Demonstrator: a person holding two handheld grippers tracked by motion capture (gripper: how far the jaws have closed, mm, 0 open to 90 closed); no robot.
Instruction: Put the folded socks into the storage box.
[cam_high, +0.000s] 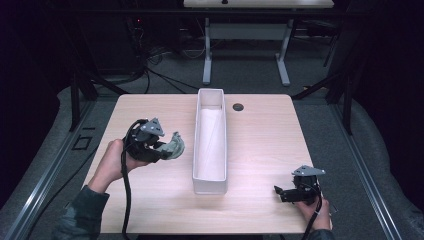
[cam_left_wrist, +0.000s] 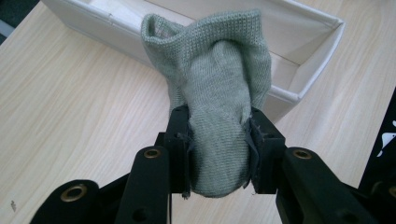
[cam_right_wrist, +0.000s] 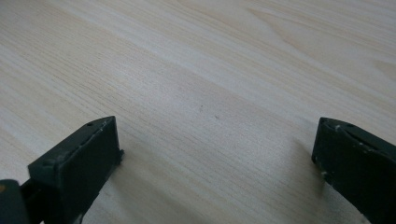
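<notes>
Table layout: box at centre, one gripper to either side.
Long box (cam_high: 210, 172) runs near-to-far down the middle of the table (cam_high: 260, 135). Left gripper (cam_high: 167, 148) sits left of the box, a sock (cam_left_wrist: 219, 102) between its jaws, just beside the box's left wall. Right gripper (cam_high: 281, 193) is near the table's near-right corner, well apart from the box. Small round grommet (cam_high: 238, 107) lies right of the box's far end.

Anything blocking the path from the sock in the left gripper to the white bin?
Nothing visible. The grey-green knitted sock, clamped in the left gripper, hangs beside the long white bin; only bare wooden table lies between.
</notes>
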